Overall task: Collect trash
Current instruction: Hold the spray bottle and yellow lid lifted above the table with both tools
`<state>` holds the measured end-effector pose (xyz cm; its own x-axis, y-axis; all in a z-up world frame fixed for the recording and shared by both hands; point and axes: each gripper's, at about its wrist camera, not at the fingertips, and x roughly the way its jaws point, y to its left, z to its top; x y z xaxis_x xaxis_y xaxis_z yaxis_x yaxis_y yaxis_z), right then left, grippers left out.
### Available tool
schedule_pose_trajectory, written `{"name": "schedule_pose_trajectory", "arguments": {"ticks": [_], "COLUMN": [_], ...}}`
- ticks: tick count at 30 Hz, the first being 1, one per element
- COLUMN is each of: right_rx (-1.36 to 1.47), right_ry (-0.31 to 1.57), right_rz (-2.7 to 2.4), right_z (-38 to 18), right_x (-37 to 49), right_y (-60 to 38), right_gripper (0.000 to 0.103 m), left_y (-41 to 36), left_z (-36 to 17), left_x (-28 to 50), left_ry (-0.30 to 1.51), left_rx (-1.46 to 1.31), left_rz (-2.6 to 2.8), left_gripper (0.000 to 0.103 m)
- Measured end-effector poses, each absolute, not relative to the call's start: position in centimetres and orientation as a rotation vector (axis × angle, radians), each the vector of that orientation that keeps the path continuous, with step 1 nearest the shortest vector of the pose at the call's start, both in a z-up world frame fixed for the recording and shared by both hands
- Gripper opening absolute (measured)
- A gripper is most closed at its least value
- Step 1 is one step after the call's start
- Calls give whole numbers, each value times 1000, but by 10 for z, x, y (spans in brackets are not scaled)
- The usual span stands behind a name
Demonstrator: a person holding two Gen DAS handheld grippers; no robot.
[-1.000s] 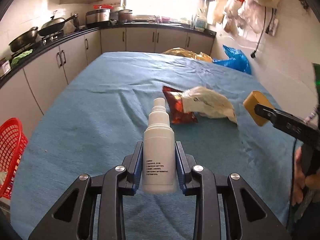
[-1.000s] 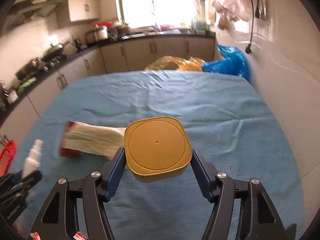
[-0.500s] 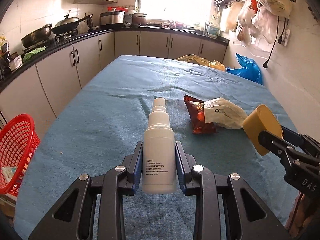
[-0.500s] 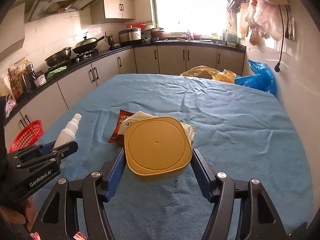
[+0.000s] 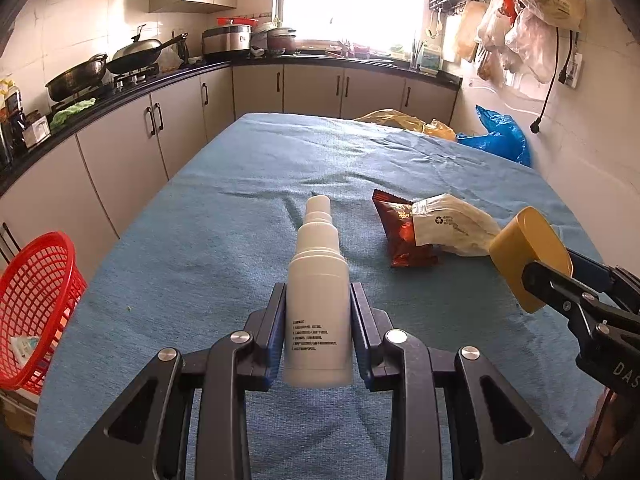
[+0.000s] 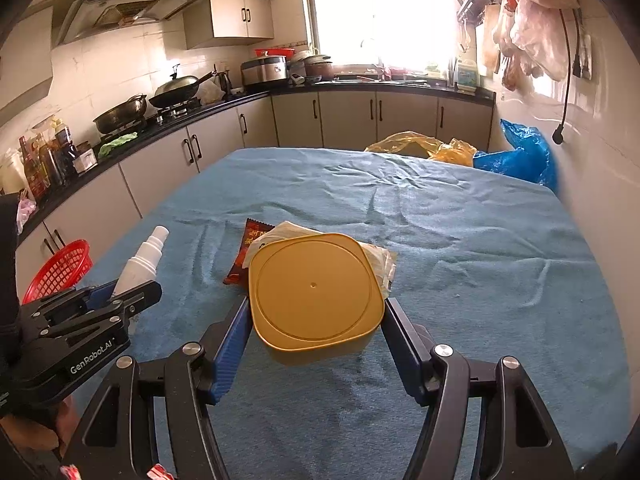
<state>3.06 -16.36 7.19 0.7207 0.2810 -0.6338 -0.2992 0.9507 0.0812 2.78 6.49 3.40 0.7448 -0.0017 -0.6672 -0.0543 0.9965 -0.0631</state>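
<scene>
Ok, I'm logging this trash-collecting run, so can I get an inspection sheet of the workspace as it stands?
Surface: table under a wrinkled blue cloth.
Job's things: white spray bottle and yellow square container both lifted; red-brown snack wrapper and pale plastic bag lying together on the cloth.
Clutter: yellow bag and blue bag past the far edge.
Grippers: left claw shut on the spray bottle; right claw shut on the yellow container.
Cables: black cord hanging on the right wall, plug dangling.
Surroundings: red basket left of the table holding some trash; pans on the stove; bags hung on the wall.
</scene>
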Motion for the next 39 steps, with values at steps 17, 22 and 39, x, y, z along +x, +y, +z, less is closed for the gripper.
{"name": "schedule_pose_trajectory", "arguments": {"ticks": [17,22,39], "right_rx": [-44,-45,-55], "right_ry": [692,690,687], "right_rz": [328,323,328], "right_z": [71,70,71], "right_x": [29,28,26], "right_y": [-159,-158,-153], "right_gripper": [70,70,70], "left_y": [64,63,62], "left_z": [34,34,34], "left_x": [25,25,22], "left_ry": [717,717,693], "left_rx": [-61,-58,-42], "left_rz": [57,62,83], "left_gripper": [29,29,29]}}
